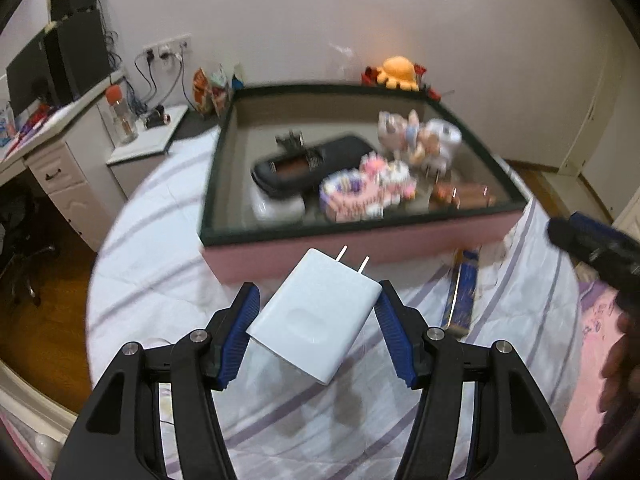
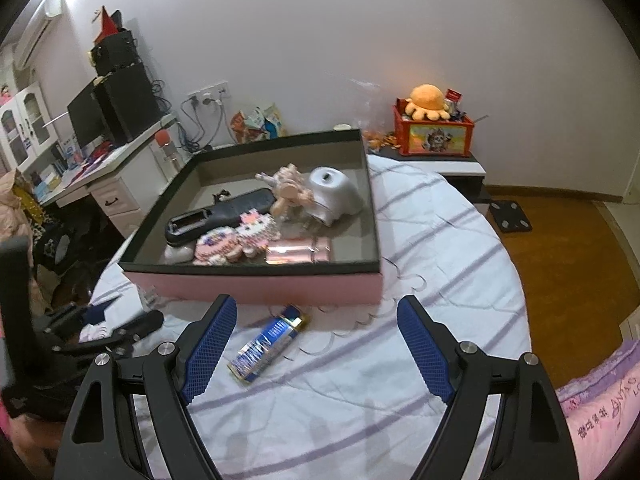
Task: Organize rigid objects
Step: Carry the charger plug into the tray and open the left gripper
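Observation:
My left gripper (image 1: 317, 288) is shut on a white wall charger (image 1: 316, 320), which is clamped slantwise between the blue pads with its two prongs pointing at the box. It hangs above the striped bed cover, just short of the pink box (image 1: 360, 228) with a dark rim. My right gripper (image 2: 317, 300) stands open over the cover with nothing in it. A blue and gold packet (image 2: 268, 342) lies flat a little ahead of its left finger. The box (image 2: 248, 269) holds a black case, pink block figures, a doll, a grey toy and a pink packet.
A desk (image 2: 120, 160) with a monitor stands at the left. A red toy crate (image 2: 434, 138) with an orange plush sits on a low stand at the back. Wooden floor (image 2: 560, 248) lies right of the bed. A hand (image 1: 620, 360) shows at the right edge.

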`<state>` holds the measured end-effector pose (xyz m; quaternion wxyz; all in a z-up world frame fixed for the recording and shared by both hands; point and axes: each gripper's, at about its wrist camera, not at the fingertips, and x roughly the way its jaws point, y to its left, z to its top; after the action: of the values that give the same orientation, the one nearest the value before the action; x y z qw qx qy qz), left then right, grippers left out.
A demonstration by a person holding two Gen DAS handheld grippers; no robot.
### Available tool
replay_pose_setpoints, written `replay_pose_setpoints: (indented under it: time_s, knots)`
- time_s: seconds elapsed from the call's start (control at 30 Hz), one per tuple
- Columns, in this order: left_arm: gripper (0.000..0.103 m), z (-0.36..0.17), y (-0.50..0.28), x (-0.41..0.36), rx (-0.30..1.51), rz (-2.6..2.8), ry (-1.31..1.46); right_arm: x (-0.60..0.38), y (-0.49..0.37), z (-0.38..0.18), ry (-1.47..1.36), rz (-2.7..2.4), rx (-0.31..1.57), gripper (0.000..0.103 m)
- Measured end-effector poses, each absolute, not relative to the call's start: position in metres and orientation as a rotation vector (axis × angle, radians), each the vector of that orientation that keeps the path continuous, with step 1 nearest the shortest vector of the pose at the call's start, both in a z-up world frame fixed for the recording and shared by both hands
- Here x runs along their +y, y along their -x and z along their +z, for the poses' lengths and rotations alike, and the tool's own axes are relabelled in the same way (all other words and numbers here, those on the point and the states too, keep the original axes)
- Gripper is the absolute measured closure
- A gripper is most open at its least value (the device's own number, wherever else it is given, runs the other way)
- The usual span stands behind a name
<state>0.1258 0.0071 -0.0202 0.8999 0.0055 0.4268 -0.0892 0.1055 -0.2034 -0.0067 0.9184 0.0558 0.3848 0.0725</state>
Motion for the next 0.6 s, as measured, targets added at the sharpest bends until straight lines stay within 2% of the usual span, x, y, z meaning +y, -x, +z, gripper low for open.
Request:
replay_pose_setpoints:
  time_s: [0.3,0.6]
  knots:
    - [0.043,0.02,-0.166,0.01,0.809,-0.176,0.005,-0.188,-0.128,0.01,-0.089,0.199,0.751,0.019]
    - [0.043,-0.002,-0.229,-0.01,0.846,-0.205,0.015,-0.197,-0.161,0.008,-0.094,0.173,0.757,0.019]
